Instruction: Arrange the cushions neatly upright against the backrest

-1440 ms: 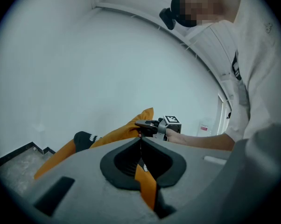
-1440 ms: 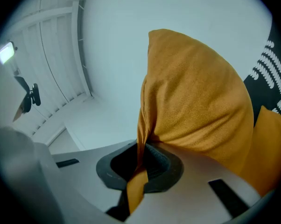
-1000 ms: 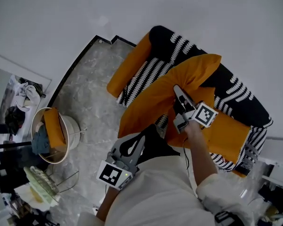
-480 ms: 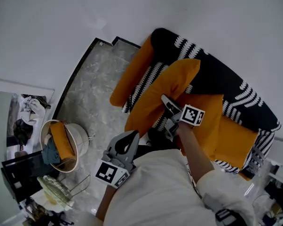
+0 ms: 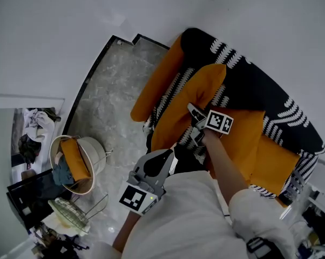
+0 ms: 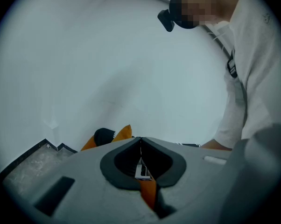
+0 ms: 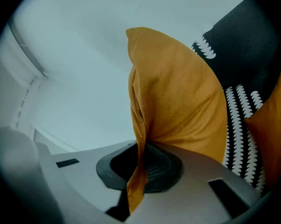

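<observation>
The orange cushion [image 5: 184,104], pinched tight at its edge by the right gripper [image 5: 193,111] and at its low corner by the left gripper [image 5: 166,158], has come down toward the sofa [image 5: 259,93] seat's armrest end, not yet standing against the backrest.

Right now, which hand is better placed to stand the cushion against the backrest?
Right: the right gripper clamps the orange cushion nearer the backrest; the left gripper only pinches its near corner.

Left gripper [image 5: 163,158], low at the frame's centre, has its jaws together. Right gripper [image 5: 195,117], at centre on an outstretched forearm, pinches the cushion [image 5: 178,115] edge.
</observation>
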The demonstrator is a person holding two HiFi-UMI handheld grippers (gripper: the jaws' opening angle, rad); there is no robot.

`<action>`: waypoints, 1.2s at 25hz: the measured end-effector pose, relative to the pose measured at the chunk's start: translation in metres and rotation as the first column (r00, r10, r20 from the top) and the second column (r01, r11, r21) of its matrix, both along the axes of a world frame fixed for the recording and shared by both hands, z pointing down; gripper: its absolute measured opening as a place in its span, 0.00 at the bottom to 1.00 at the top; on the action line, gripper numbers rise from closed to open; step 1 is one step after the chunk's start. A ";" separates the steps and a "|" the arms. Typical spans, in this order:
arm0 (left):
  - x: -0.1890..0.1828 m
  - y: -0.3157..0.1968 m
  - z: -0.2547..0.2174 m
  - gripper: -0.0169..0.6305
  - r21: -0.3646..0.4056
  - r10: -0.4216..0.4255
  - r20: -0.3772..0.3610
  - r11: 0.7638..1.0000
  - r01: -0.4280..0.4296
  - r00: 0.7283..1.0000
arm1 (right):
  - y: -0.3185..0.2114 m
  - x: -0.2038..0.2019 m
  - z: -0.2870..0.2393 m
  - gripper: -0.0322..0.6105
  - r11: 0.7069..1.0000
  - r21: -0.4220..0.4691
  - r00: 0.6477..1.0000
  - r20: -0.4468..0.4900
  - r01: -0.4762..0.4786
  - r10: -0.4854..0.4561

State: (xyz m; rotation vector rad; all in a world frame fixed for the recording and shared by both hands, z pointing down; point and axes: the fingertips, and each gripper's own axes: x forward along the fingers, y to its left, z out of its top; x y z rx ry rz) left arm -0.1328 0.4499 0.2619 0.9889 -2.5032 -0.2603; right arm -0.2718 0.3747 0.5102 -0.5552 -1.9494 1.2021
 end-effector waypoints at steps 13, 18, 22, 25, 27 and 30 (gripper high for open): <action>-0.068 0.057 0.031 0.05 0.028 0.168 -0.084 0.986 -0.166 0.982 | 0.048 -0.077 0.047 0.08 0.992 0.121 0.998 -0.035 -0.042 0.046; -0.096 0.080 0.039 0.05 0.001 0.259 -0.132 0.965 -0.261 0.957 | 0.068 -0.112 0.060 0.08 0.987 0.142 0.996 -0.040 -0.075 0.082; -0.116 0.104 0.046 0.05 -0.006 0.306 -0.146 0.951 -0.310 0.941 | 0.094 -0.137 0.072 0.08 0.982 0.169 0.995 -0.053 -0.078 0.088; -0.127 0.117 0.049 0.05 -0.009 0.336 -0.149 0.940 -0.341 0.930 | 0.112 -0.149 0.079 0.08 0.982 0.179 0.995 -0.068 -0.064 0.077; -0.132 0.123 0.051 0.05 -0.011 0.355 -0.154 0.933 -0.361 0.922 | 0.122 -0.154 0.083 0.08 0.982 0.183 0.995 -0.075 -0.053 0.068; -0.142 0.127 0.056 0.05 -0.011 0.378 -0.161 0.923 -0.385 0.912 | 0.130 -0.161 0.088 0.08 0.983 0.177 0.994 -0.089 -0.040 0.056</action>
